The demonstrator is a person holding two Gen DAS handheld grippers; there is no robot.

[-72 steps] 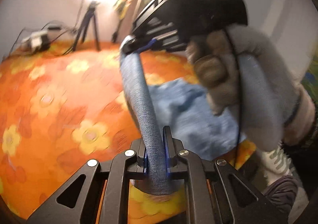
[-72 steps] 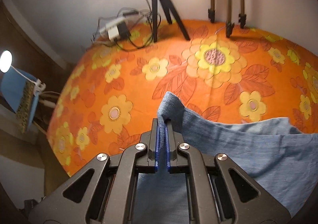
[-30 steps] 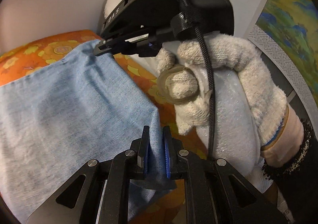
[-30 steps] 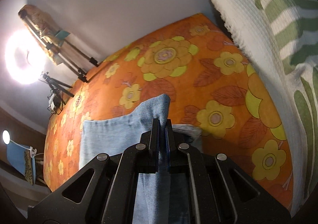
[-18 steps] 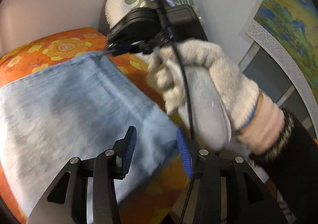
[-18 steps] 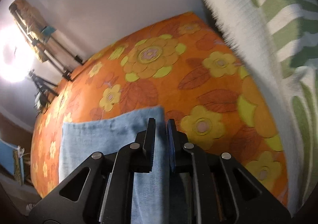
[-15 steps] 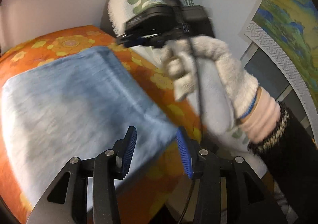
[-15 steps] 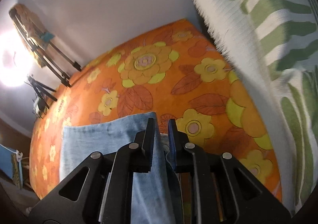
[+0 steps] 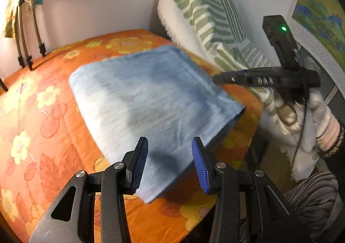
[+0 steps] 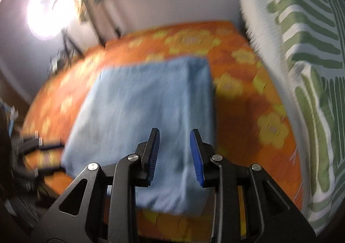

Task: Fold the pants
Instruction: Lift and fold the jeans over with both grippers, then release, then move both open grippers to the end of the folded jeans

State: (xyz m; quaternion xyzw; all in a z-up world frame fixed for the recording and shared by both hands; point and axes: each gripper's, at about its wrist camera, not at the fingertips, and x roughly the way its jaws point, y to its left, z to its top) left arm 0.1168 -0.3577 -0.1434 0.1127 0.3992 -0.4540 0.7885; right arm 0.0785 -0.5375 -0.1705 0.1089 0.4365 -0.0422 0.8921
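**Folded pants released on the bed**

Light blue denim pants (image 9: pixel 151 103) lie as a folded rectangle on the orange flowered bedspread (image 9: pixel 43 135). The left gripper (image 9: pixel 170 163) hovers partly open and empty; the right gripper (image 10: pixel 174 154), jaws opening, holds nothing. The fold looks finished; next probably smoothing.

An orange flowered bed (image 9: pixel 54 135) bears folded blue pants (image 9: pixel 146 100) and a green-striped pillow (image 9: pixel 207 21).

The pants (image 9: pixel 151 100) are plain light blue. The bedspread (image 9: pixel 43 126) is orange with yellow flowers. The pillow (image 9: pixel 204 19) is white with green stripes.
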